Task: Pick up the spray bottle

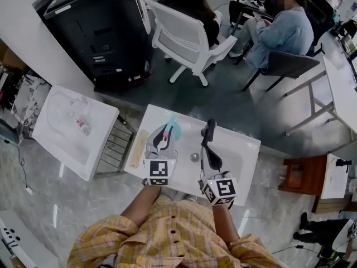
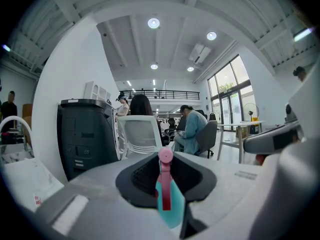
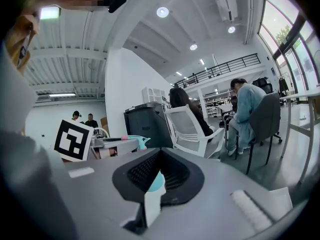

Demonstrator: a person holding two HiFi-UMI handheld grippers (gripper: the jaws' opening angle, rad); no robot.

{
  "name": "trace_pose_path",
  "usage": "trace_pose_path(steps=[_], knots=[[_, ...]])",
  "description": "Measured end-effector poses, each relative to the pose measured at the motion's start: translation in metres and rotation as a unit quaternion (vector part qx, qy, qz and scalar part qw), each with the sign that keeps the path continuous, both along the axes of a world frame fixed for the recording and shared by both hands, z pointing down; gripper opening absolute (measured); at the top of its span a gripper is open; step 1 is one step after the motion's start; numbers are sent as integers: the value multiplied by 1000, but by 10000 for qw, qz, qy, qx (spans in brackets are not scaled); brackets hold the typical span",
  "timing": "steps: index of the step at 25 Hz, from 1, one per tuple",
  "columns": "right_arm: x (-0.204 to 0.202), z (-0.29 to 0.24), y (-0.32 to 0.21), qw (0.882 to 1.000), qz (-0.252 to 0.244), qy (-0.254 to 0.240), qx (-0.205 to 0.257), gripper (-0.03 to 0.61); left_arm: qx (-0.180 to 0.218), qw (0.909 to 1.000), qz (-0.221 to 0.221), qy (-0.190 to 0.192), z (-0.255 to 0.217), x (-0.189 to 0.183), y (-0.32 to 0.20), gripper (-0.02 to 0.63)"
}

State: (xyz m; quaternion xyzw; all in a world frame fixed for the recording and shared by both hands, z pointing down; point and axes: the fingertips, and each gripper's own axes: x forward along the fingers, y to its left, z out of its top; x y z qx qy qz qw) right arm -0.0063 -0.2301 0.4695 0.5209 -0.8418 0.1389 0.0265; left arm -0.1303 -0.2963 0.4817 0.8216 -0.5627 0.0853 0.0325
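The spray bottle, teal with a pink trigger, is held above the white table by my left gripper, which is shut on it. In the left gripper view the bottle stands upright between the jaws, pink nozzle on top. My right gripper hangs beside it to the right, a short gap away. In the right gripper view its jaws are closed on a small white thing with a teal top. I cannot tell what that is. The spray bottle's head shows at the left of that view.
A pale wooden strip and a small round grey thing lie on the table. A second white table and a wire rack stand to the left. Beyond are a black cabinet, a white chair and a seated person.
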Motion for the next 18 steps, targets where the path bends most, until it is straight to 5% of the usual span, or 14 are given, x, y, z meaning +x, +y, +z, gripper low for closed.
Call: trace_pose_path(steps=[18], knots=[[22,-58,16,9983,-1,-45,583,2,466,9986,45,243,-65,17,47,67]])
